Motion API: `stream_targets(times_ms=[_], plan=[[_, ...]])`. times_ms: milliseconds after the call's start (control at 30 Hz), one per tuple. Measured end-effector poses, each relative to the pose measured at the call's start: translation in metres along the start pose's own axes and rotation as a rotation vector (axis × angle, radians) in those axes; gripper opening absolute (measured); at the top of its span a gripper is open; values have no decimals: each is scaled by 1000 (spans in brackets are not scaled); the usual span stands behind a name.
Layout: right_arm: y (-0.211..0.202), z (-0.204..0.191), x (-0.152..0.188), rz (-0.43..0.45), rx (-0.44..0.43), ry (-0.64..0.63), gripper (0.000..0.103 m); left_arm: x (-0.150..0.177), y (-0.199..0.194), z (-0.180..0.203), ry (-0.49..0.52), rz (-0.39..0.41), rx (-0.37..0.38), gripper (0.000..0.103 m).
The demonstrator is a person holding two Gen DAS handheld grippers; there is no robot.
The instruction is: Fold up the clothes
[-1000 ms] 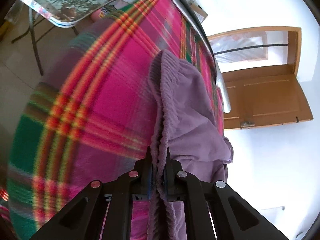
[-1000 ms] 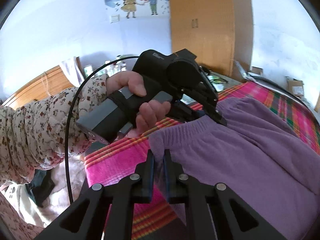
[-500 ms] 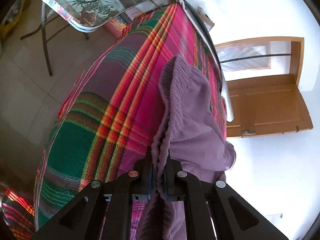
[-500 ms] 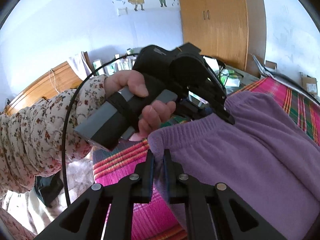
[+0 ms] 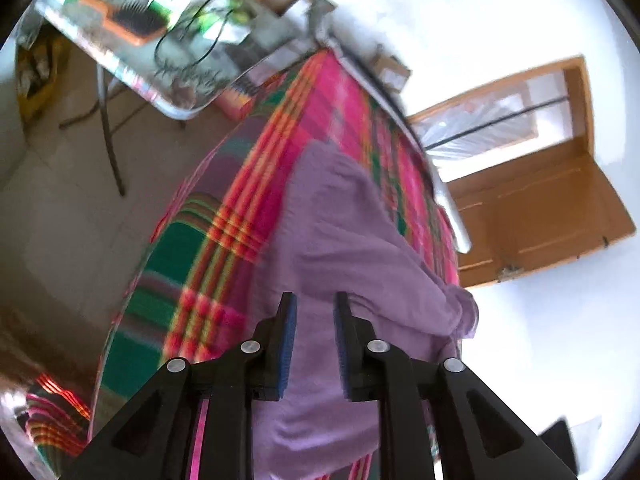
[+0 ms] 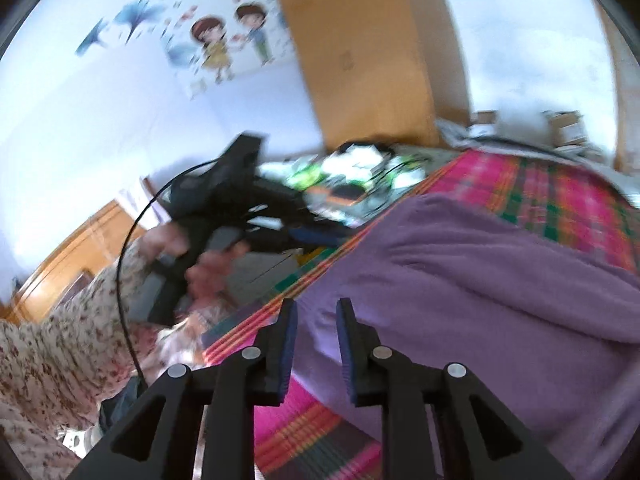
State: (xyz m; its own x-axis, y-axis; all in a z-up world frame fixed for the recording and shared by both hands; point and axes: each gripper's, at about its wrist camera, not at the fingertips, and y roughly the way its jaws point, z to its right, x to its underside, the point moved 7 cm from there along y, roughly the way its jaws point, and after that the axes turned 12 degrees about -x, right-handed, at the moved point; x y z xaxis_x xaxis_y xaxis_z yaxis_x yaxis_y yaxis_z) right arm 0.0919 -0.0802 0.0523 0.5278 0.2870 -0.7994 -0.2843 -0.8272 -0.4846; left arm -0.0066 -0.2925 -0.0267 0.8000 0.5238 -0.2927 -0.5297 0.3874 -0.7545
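A purple knit garment point(image 5: 352, 248) lies spread on the pink, green and orange plaid bedspread point(image 5: 248, 216). My left gripper point(image 5: 314, 308) hovers just above its near edge; its jaws are opening, and the pads no longer press the cloth. In the right wrist view the same purple garment point(image 6: 500, 288) lies flat. My right gripper point(image 6: 316, 312) stands over its near corner with jaws opening and nothing pinched. The other gripper point(image 6: 320, 236), held by a hand in a floral sleeve point(image 6: 60, 344), is off the garment's far corner.
A glass-topped table point(image 5: 168, 52) with cables and an orange-rimmed object stands beyond the bed's far end. A wooden door point(image 5: 552, 216) is at the right. A wooden wardrobe point(image 6: 368, 56) and a wall with cartoon stickers point(image 6: 224, 44) rise behind. Bare floor point(image 5: 60, 216) lies left of the bed.
Both grippers were shut on the garment's ribbed edge; now both have let go, opened and lifted back. The garment has dropped flat onto the bedspread.
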Motion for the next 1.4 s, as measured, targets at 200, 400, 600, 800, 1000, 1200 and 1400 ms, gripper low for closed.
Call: stream_targets(times_ms=[200, 400, 600, 800, 1000, 1200, 1400], plan=[[-103, 42, 8, 115, 179, 60, 22, 39, -26, 43, 123, 39, 34, 24], [-224, 94, 18, 194, 425, 132, 23, 74, -23, 93, 236, 49, 85, 24], [-328, 132, 40, 248, 588, 236, 36, 118, 11, 130, 363, -17, 79, 29], [-305, 185, 101, 180, 506, 450, 38, 166, 59, 145, 459, -81, 8, 29], [-239, 215, 129, 164, 306, 588, 39, 197, 79, 156, 602, -26, -113, 29], [-198, 226, 132, 161, 172, 670, 43, 210, 90, 164, 653, -17, -126, 29], [-188, 244, 134, 228, 121, 767, 43, 215, 101, 178, 716, -7, -142, 29]])
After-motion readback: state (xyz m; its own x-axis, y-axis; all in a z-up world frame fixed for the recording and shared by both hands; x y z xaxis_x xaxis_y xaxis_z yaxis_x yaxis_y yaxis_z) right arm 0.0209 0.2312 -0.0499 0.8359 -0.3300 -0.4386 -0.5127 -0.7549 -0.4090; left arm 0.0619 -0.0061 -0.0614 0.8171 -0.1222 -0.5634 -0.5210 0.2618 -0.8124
